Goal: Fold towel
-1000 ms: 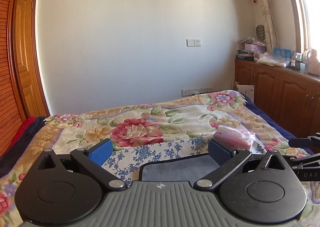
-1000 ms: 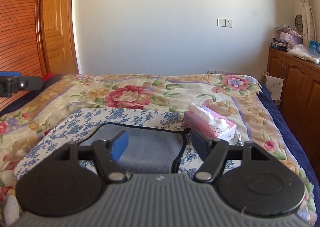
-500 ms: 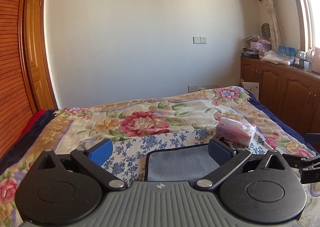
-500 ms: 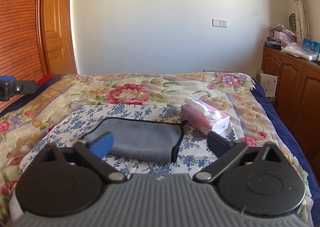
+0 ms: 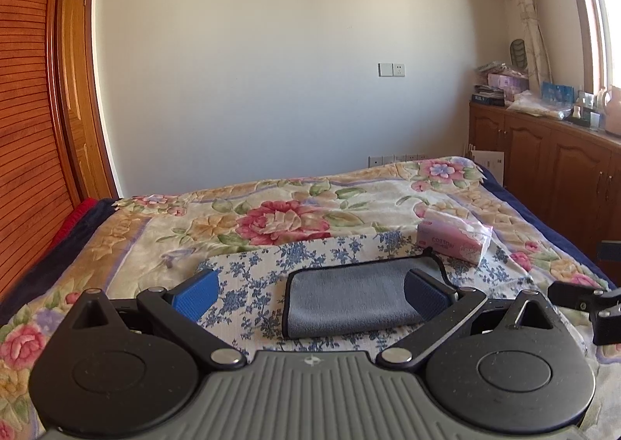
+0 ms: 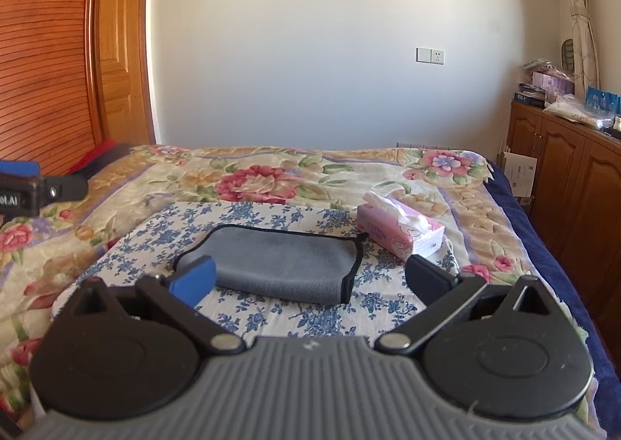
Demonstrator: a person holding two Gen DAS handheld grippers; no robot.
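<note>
Since the towel [image 6: 283, 265] lies crosswise ahead of us, we hold the left gripper [image 5: 310, 294] and right gripper [image 6: 310, 279] wide apart, empty, near equally close.

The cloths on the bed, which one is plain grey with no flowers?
The folded grey towel, edged in black. It lies on the blue-flowered cloth, which lies on the big flowered bedspread.

A pink tissue pack [image 6: 401, 232] sits just beside the folded grey towel's [image 6: 279, 263] far right corner at frame centre-right; blue-flowered white cloth [image 6: 155, 242] lies open to the towel's left and front.
</note>
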